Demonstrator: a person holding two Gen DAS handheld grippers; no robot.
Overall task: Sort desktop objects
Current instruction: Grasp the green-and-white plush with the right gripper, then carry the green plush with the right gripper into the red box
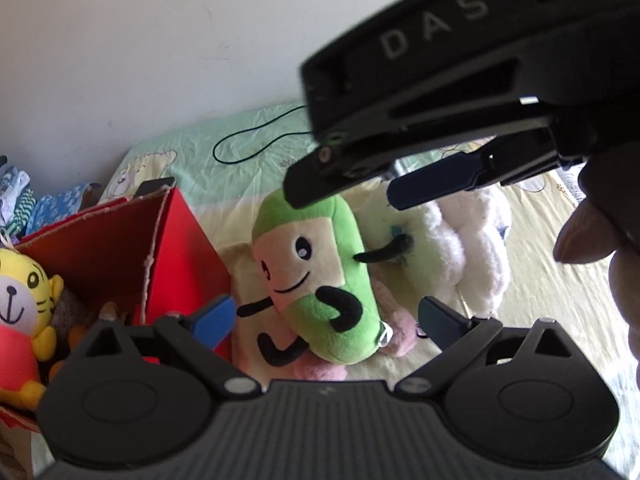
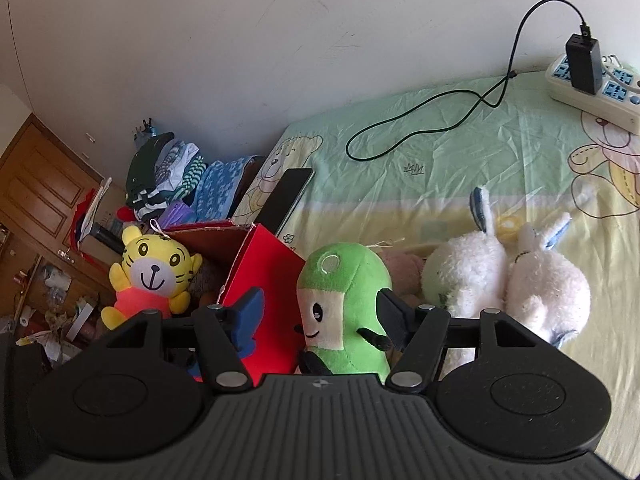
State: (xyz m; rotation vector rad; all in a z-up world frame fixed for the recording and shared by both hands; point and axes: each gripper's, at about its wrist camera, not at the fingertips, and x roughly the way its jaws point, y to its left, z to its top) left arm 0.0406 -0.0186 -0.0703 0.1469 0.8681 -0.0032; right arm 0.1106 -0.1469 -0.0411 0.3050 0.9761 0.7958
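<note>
A green plush with a smiling face (image 1: pixel 320 280) lies on the bear-print cloth (image 2: pixel 460 184) just right of a red cardboard box (image 1: pixel 176 248). A yellow tiger plush (image 2: pixel 154 276) sits in that box (image 2: pixel 268 264). My left gripper (image 1: pixel 326 320) is open, its fingers wide on either side of the green plush's lower body without touching it. My right gripper (image 1: pixel 356 192) comes in from above at the plush's head. It is open too: in the right wrist view (image 2: pixel 320 314) the blue finger hangs over the box, clear of the green plush (image 2: pixel 344 312).
Two white fluffy rabbit plushes (image 2: pixel 468 272) (image 2: pixel 548 288) and a pink plush (image 1: pixel 320 368) lie right of and under the green one. A dark phone (image 2: pixel 286 200) leans behind the box. A black cable (image 2: pixel 420 124), a power strip (image 2: pixel 592 92) and piled clothes (image 2: pixel 168 176) lie beyond.
</note>
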